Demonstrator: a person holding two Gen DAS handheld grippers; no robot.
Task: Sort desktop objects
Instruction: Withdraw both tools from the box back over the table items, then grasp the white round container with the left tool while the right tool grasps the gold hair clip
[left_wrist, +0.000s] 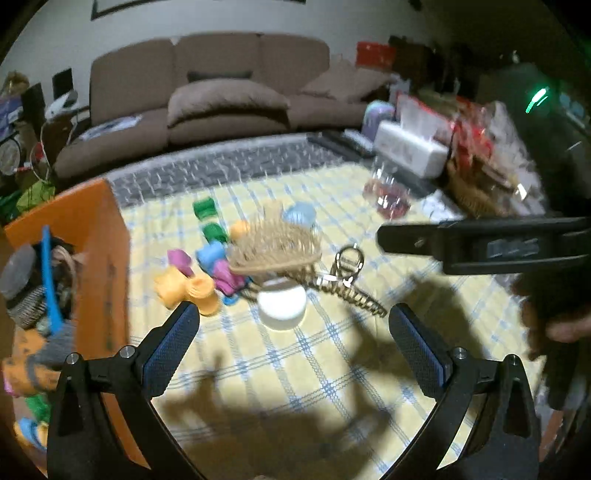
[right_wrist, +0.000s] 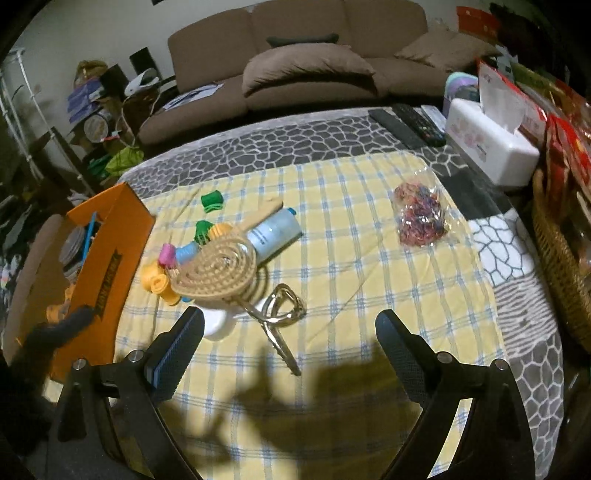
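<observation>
Right wrist: gripper (right_wrist: 290, 332) wide, above hairbrush (right_wrist: 218, 273).

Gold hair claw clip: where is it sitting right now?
In both wrist views the gold hair claw clip lies on the yellow plaid cloth, just right of the white jar and in front of the wooden hairbrush, ahead of both open grippers.

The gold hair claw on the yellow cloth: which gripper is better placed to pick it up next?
Probably the right gripper: it is open, and the gold hair claw lies just ahead between its fingers. The left gripper, also open, faces the white jar.
</observation>
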